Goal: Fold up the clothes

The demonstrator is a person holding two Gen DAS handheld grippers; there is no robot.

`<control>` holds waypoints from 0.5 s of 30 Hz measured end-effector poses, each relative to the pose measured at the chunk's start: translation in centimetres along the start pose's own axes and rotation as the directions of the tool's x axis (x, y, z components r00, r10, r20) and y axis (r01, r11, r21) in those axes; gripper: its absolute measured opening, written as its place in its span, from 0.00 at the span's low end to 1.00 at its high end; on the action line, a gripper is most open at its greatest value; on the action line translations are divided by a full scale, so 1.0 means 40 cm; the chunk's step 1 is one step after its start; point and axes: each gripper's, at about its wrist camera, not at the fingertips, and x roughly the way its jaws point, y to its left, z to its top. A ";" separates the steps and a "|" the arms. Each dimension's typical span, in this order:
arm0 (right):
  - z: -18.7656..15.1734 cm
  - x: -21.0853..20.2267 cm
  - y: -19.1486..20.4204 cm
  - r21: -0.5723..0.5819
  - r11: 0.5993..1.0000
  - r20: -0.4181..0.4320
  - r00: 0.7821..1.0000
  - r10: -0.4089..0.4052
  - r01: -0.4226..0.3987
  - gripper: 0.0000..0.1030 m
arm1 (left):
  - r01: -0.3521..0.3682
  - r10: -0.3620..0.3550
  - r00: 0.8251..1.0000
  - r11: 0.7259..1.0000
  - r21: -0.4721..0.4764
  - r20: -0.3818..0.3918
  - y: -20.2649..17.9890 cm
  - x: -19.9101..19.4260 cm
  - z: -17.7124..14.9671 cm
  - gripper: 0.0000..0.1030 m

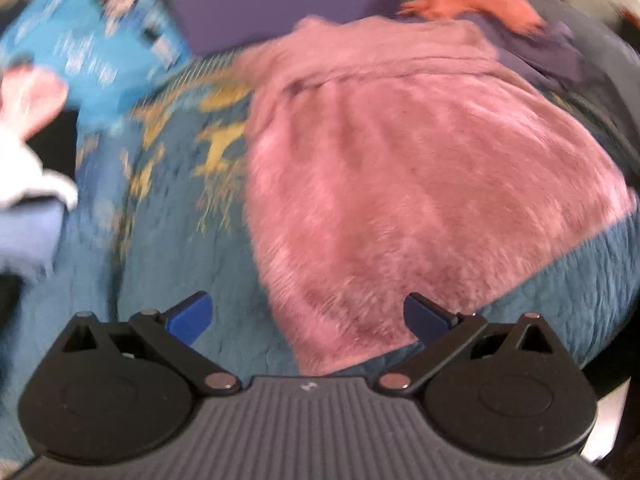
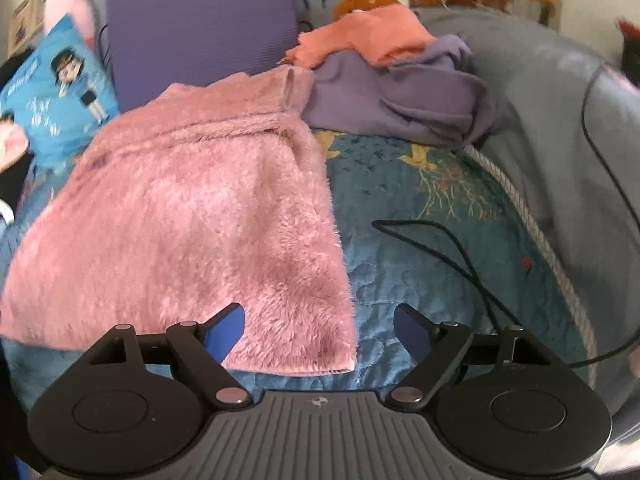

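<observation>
We find the fluffy pink fleece garment (image 2: 192,216) lying flat on the blue quilted bedspread (image 2: 420,248); left claw (image 1: 308,316) and right claw (image 2: 318,326) gape wide, gripping nothing.

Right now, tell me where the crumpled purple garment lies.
In the right wrist view the crumpled purple garment lies at the far end of the blue quilt, just right of the fluffy pink garment, with an orange cloth on top.

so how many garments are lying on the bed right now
3 that show: a pink fleece spread flat near the front, a purple one crumpled behind its far corner, and an orange one on top of the purple. More may be hidden out of frame.
</observation>
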 end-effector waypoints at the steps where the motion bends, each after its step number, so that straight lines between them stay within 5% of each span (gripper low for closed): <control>1: 0.002 -0.001 -0.008 0.022 1.000 0.002 1.000 0.007 -0.007 0.70 | 0.030 -0.031 0.999 0.998 -0.050 -0.018 0.023 0.006 -0.001 0.98; 3: 0.001 -0.005 -0.014 0.031 1.000 0.014 1.000 0.002 -0.002 0.60 | 0.088 -0.093 0.995 0.988 -0.126 -0.027 0.061 0.011 -0.008 0.87; 6: -0.004 -0.010 -0.013 0.013 1.000 0.027 0.999 -0.020 0.019 0.47 | 0.066 -0.071 0.997 0.982 -0.176 -0.027 0.091 0.012 -0.019 0.55; 7: -0.005 -0.011 -0.011 0.003 1.000 0.028 0.999 -0.026 0.026 0.33 | 0.053 -0.061 0.997 0.983 -0.174 -0.038 0.095 0.016 -0.021 0.46; 10: -0.010 -0.013 -0.006 -0.026 0.999 0.030 0.999 -0.045 0.046 0.05 | 0.020 -0.031 0.995 0.993 -0.118 -0.094 0.086 0.027 -0.030 0.42; 15: -0.011 -0.009 -0.018 -0.027 1.000 0.002 1.000 0.009 -0.009 0.06 | 0.089 -0.105 0.986 0.988 -0.124 -0.127 0.076 0.036 -0.044 0.43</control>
